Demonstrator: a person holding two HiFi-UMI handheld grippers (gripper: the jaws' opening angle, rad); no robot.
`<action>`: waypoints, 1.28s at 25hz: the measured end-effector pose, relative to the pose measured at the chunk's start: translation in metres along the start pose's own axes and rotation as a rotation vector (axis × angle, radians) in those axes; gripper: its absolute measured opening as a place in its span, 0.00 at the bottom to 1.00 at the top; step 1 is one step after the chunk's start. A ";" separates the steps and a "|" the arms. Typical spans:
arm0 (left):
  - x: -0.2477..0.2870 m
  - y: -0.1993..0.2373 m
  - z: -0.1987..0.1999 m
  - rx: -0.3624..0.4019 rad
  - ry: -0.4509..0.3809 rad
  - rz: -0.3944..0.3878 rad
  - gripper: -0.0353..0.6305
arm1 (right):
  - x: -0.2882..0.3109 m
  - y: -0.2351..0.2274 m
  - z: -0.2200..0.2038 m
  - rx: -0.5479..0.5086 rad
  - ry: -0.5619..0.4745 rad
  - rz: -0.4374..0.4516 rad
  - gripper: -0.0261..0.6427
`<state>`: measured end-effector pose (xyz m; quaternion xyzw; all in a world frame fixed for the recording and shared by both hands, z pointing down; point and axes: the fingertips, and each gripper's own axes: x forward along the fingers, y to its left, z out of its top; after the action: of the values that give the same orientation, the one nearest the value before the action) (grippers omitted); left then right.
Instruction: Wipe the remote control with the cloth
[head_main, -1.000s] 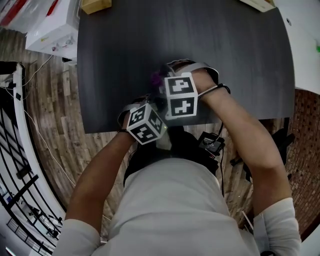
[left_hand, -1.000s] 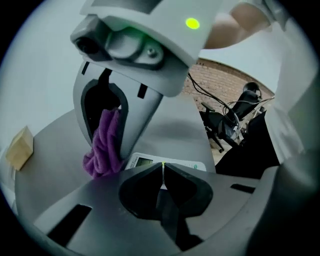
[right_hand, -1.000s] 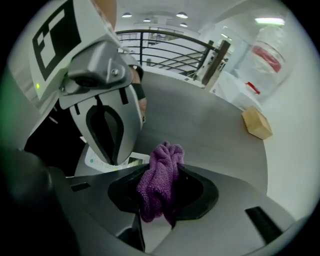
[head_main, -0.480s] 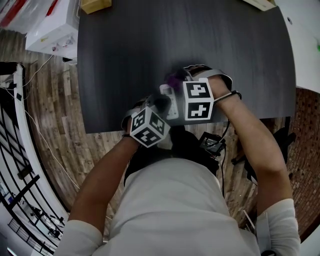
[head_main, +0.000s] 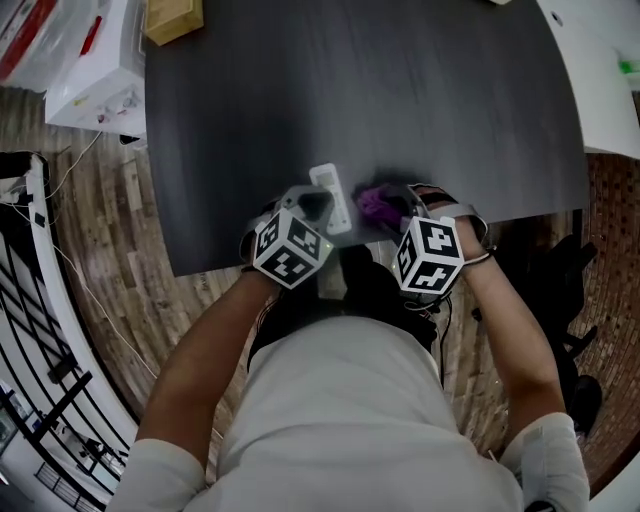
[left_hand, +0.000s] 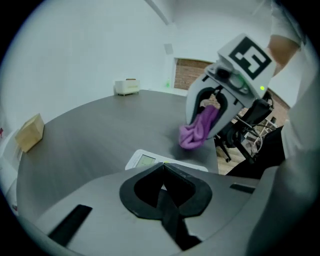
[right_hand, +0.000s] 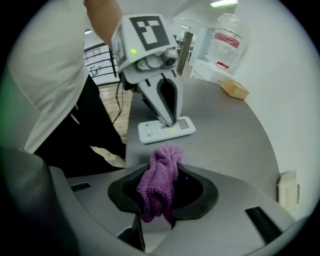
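1. The plank floor (head_main: 100, 230) ran round the counter on its 9 o'clock and 6 o'clock sides. A brick-patterned patch (head_main: 610, 250) lay at 3 o'clock. Both gripper views showed pale walls beyond the counter.
2. The counter (head_main: 400, 100) was dark grey with a fine wood grain, and it filled the upper half of the head view. Most of its top was bare.
3. The person (head_main: 350, 420), in a pale shirt, stood at the counter's 6 o'clock edge with both forearms reaching over it.
4. A black rack (head_main: 30, 330) stood on the floor at 8 o'clock.
5. A white carton (head_main: 90, 70) sat on the floor at 10 o'clock, just off the counter's corner.
6. A cardboard box (head_main: 172, 18) rested on the counter's 11 o'clock corner.
7. The left tongs (left_hand: 162, 165) were closed together, with their tips set down on the remote control.
8. The right tongs (right_hand: 165, 165) were clamped on the cloth and stood at 3 o'clock of the left tongs.
9. The remote control (head_main: 331, 197), white with a small screen, lay flat on the counter near its 6 o'clock edge.
10. The cloth (head_main: 377, 205), purple and bunched, hung just beside the remote at its 3 o'clock. Whether it touched the remote could not be told.
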<state>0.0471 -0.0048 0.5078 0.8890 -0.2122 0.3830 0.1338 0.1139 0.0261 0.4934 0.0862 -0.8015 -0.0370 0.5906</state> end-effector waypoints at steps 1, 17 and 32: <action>0.000 0.000 0.000 0.002 0.003 -0.001 0.06 | -0.001 0.014 0.004 0.000 -0.011 0.021 0.23; 0.002 -0.002 0.003 0.028 0.023 -0.013 0.06 | 0.013 0.070 0.052 0.174 -0.123 0.193 0.23; -0.013 0.005 0.011 -0.054 -0.040 0.008 0.06 | -0.005 0.015 0.001 0.550 -0.119 -0.040 0.23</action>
<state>0.0438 -0.0097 0.4908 0.8917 -0.2284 0.3600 0.1520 0.1131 0.0414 0.4907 0.2567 -0.8129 0.1652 0.4959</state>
